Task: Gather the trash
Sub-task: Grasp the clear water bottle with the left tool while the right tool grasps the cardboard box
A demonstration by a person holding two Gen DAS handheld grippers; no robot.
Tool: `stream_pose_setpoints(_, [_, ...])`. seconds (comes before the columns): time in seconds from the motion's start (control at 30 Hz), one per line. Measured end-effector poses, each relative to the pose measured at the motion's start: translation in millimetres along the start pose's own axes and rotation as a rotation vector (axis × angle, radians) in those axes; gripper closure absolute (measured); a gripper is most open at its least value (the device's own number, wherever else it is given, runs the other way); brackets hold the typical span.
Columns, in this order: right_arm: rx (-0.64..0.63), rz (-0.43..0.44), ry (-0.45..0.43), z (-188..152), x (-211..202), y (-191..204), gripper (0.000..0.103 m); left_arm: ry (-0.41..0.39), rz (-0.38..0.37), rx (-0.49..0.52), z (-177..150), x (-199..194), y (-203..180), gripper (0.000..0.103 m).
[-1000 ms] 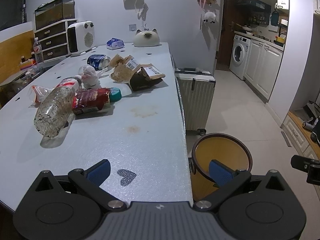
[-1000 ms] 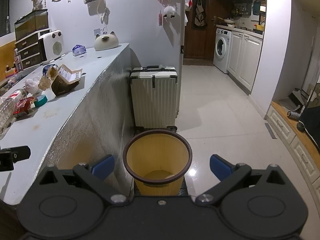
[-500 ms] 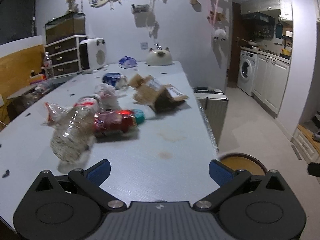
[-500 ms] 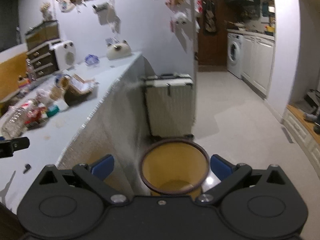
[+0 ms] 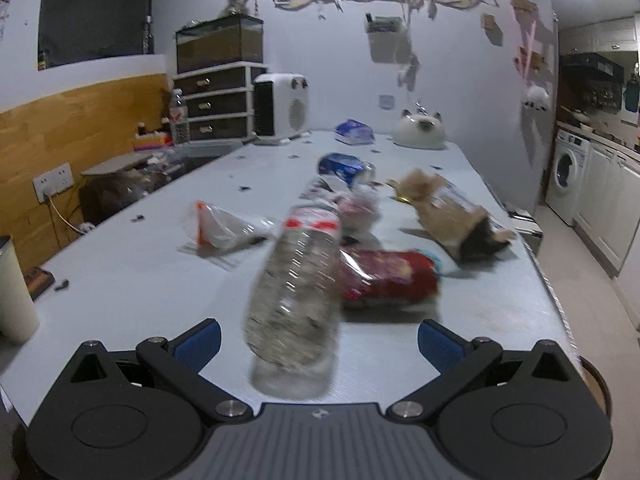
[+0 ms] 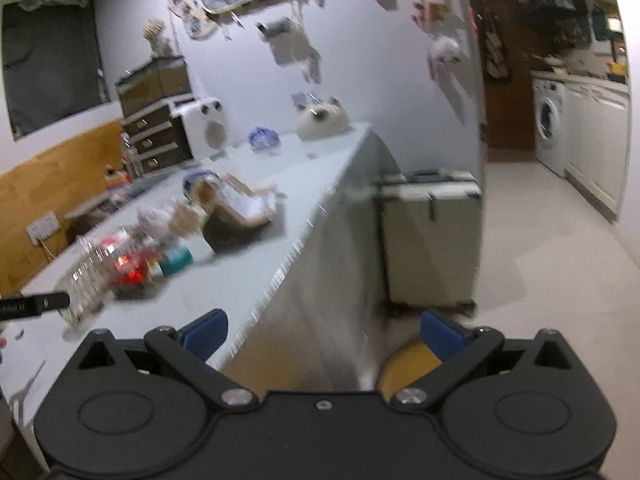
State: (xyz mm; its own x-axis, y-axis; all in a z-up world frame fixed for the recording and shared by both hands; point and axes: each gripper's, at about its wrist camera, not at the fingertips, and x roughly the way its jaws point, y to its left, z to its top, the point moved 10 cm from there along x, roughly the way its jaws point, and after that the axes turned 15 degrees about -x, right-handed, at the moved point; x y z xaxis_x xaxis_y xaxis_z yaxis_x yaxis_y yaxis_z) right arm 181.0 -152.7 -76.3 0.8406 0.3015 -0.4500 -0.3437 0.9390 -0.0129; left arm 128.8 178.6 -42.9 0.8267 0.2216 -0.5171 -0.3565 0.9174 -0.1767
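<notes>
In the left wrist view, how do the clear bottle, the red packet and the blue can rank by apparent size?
1. Clear bottle, largest, though it lies nearest the camera.
2. Red packet.
3. Blue can, smallest, though it lies farthest away, so true sizes stay unsure.

No legible text; plastic bottle (image 5: 296, 280) label, can (image 5: 346, 165) print blurred.

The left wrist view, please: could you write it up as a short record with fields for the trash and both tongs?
surface: grey table
nearest trash: clear plastic bottle, lying between the open fingers of the left tongs, not gripped
beside it: red wrapper
further back: torn brown paper bag, blue can, clear plastic bag
bin: yellow, rim at table edge
right tongs: open, empty
</notes>
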Motion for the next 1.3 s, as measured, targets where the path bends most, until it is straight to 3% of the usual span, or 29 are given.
stream_pose_setpoints(0.17, [-0.041, 0.021, -0.044, 40.9, 39.1, 14.9, 0.000, -0.028, 0.013, 0.028, 21.3, 7.3, 12.1, 0.000])
stream_pose_setpoints(0.3, [-0.005, 0.087, -0.040, 75.0, 78.1, 23.0, 0.000, -0.051, -0.048, 0.039, 40.5, 14.5, 10.1, 0.000])
stream_pose_setpoints(0.53, [0.102, 0.196, 0.028, 117.2, 163.2, 34.3, 0.000, 0.019, -0.075, 0.121, 50.5, 41.0, -6.7, 0.000])
stream_pose_setpoints(0.67, [0.232, 0.269, 0.143, 117.2, 210.7, 41.0, 0.000, 0.088, -0.082, 0.131, 51.3, 60.6, -6.6, 0.000])
stream_pose_setpoints(0.83, [0.229, 0.262, 0.215, 109.2, 248.9, 52.7, 0.000, 0.170, -0.104, 0.176, 50.9, 81.9, -11.9, 0.000])
stream_pose_setpoints(1.0, [0.231, 0.314, 0.266, 106.2, 264.0, 63.7, 0.002, 0.235, -0.104, 0.195, 56.1, 104.1, -17.8, 0.001])
stream_pose_setpoints(1.1, [0.181, 0.301, 0.273, 106.4, 266.2, 68.5, 0.015, 0.274, -0.103, 0.177, 58.8, 114.2, -18.9, 0.009])
stream_pose_setpoints(1.3, [0.085, 0.336, 0.228, 108.9, 252.4, 76.5, 0.030, 0.335, -0.066, 0.171, 52.7, 121.7, -17.4, 0.021])
